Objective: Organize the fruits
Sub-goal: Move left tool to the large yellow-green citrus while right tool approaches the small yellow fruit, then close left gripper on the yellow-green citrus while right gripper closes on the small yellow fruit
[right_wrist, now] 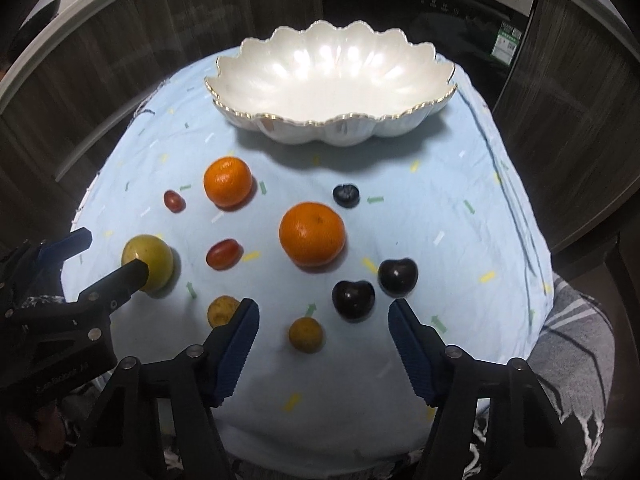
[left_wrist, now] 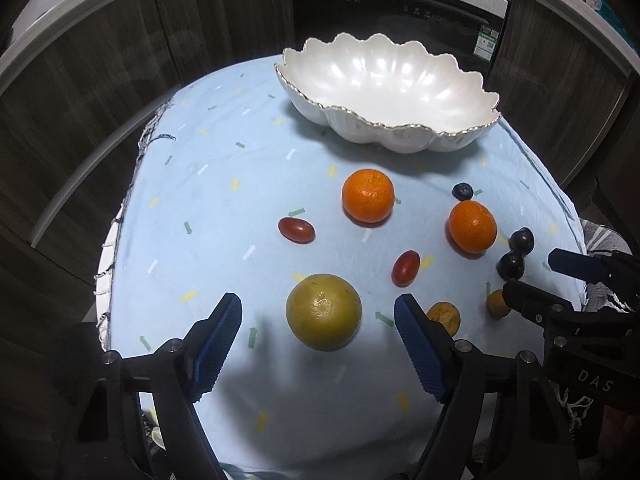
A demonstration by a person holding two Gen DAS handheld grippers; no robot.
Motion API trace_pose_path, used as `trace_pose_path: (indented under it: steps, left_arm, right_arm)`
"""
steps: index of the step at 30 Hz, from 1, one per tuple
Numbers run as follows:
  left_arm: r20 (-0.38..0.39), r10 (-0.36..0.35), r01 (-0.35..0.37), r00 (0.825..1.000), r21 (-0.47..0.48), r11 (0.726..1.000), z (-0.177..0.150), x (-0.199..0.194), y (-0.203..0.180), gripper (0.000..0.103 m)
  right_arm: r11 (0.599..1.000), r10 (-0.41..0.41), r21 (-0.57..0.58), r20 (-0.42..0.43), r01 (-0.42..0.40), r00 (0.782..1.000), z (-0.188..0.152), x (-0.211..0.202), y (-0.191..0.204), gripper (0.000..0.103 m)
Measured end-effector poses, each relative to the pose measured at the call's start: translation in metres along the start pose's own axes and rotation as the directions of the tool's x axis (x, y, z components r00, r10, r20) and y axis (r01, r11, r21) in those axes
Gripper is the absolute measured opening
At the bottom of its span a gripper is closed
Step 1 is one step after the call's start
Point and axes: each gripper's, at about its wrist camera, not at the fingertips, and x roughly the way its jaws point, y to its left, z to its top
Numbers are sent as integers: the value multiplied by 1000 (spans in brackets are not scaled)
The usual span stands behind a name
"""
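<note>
Grippers both open, empty: left gripper (left_wrist: pixel 318 312) straddles lime (left_wrist: pixel 323 311), right gripper (right_wrist: pixel 324 316) over kumquat (right_wrist: pixel 306 334), bowl (right_wrist: pixel 256 118) empty.

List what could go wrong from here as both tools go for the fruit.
The left tool straddles the round yellow-green citrus; off-centre pads could roll it across the cloth. The right tool hangs over a small kumquat beside two dark cherries, which a finger might knock.

Both wrist cameras look steeply down, close, sharing one cloth (left_wrist: pixel 240 184) – left view beside right.
</note>
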Motion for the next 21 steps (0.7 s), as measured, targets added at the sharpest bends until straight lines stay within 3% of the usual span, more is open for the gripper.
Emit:
trace_pose_path:
  steps: [13, 21]
  left_arm:
    - [-51, -20, 21, 999, 6, 1000, 1, 23, -1, 70]
    - [-79, -32, 33, 996, 11, 999, 1, 34, -3, 59]
  right_arm:
    - [999, 39, 16, -97, -37, 994, -4, 26, 0, 50]
    - [999, 49, 14, -125, -48, 991, -5, 35, 1, 50]
